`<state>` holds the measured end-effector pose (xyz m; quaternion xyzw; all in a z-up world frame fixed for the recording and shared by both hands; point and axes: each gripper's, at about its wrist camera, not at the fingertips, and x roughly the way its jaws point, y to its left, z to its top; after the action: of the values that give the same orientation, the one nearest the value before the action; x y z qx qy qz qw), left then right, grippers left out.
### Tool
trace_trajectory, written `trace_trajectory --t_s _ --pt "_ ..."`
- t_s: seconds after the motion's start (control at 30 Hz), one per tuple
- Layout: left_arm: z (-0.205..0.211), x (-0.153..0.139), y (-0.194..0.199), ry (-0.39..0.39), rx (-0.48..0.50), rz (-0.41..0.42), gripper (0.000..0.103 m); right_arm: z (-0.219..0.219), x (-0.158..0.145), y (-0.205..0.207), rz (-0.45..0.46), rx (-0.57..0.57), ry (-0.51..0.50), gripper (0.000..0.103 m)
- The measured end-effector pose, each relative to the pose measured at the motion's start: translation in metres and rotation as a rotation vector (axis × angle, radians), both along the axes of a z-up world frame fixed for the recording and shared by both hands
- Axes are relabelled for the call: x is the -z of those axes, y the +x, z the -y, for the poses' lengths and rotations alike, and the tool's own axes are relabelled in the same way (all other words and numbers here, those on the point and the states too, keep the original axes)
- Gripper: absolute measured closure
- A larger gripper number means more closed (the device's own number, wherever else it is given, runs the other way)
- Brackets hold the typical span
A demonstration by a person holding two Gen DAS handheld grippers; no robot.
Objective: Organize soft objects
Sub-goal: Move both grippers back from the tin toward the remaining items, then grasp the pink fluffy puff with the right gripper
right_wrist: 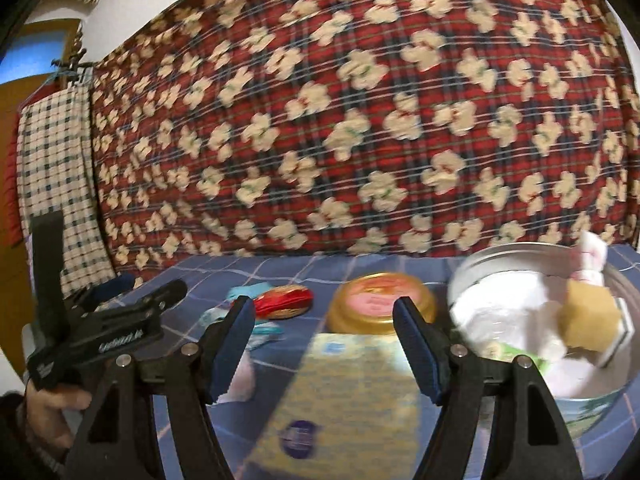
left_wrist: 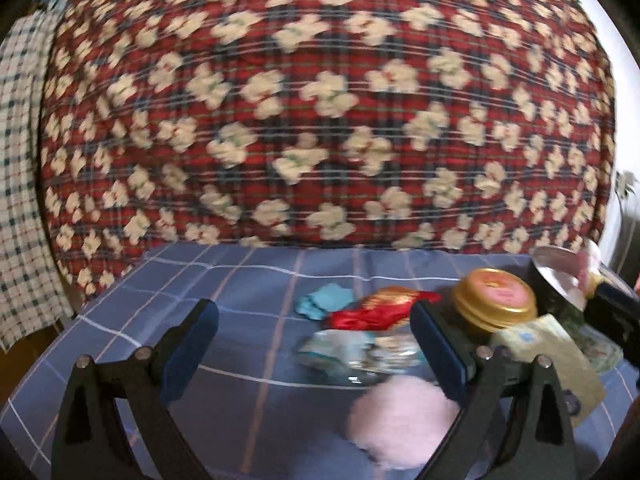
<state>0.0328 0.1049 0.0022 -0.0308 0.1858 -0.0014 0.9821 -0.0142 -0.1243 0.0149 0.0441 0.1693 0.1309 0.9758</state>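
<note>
My left gripper hangs open over the blue checked bedsheet, nothing between its blue pads. Beyond it lie a light blue cloth, a red shiny pouch and a clear teal packet. A pink fluffy ball sits just below its right finger. My right gripper is open too, above a yellow-green flat packet. To its right stands a metal bowl holding a yellow sponge and white soft items. The left gripper shows at the left in the right wrist view, held in a hand.
A gold round tin with a pink lid stands between the pouch and the bowl. A big red plaid quilt with cream flowers rises behind the sheet. A checked cloth hangs at the far left. Both views are motion-blurred.
</note>
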Motion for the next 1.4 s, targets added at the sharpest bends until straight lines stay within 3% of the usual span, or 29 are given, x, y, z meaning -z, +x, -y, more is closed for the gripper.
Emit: trace_trajectory --t_s 0.27,0.43,0.53,0.83,1.07,1.13,1.17,1.27,1.4 --pt "-0.052 0.007 0.016 -0.113 -0.089 -0.050 0.005 -0.052 0.006 0.017 -0.089 -0.130 -0.051 0.030" --pt "-0.065 0.010 0.020 -0.091 -0.120 -0.058 0.005 -0.089 0.016 0.029 -0.154 -0.197 -0.134 0.030" --pt "-0.074 0.011 0.022 -0.119 -0.136 -0.074 0.005 -0.107 0.027 0.040 -0.221 -0.225 -0.171 0.030" --pt "-0.082 0.013 0.023 -0.156 -0.151 -0.098 0.005 -0.127 0.055 0.077 -0.404 -0.193 -0.228 0.030" --pt "-0.074 0.014 0.024 -0.109 -0.138 -0.102 0.005 -0.129 0.065 0.088 -0.461 -0.157 -0.277 0.030" --pt "-0.072 0.015 0.024 -0.095 -0.142 -0.108 0.005 -0.124 0.068 0.092 -0.484 -0.155 -0.246 0.030" --pt "-0.072 0.016 0.025 -0.093 -0.142 -0.110 0.005 -0.121 0.068 0.092 -0.488 -0.163 -0.221 0.031" --pt "-0.071 0.018 0.025 -0.092 -0.136 -0.115 0.005 -0.117 0.064 0.087 -0.459 -0.158 -0.212 0.054" --pt "-0.067 0.017 0.022 -0.084 -0.106 -0.096 0.005 -0.104 0.053 0.072 -0.397 -0.216 -0.128 0.074"
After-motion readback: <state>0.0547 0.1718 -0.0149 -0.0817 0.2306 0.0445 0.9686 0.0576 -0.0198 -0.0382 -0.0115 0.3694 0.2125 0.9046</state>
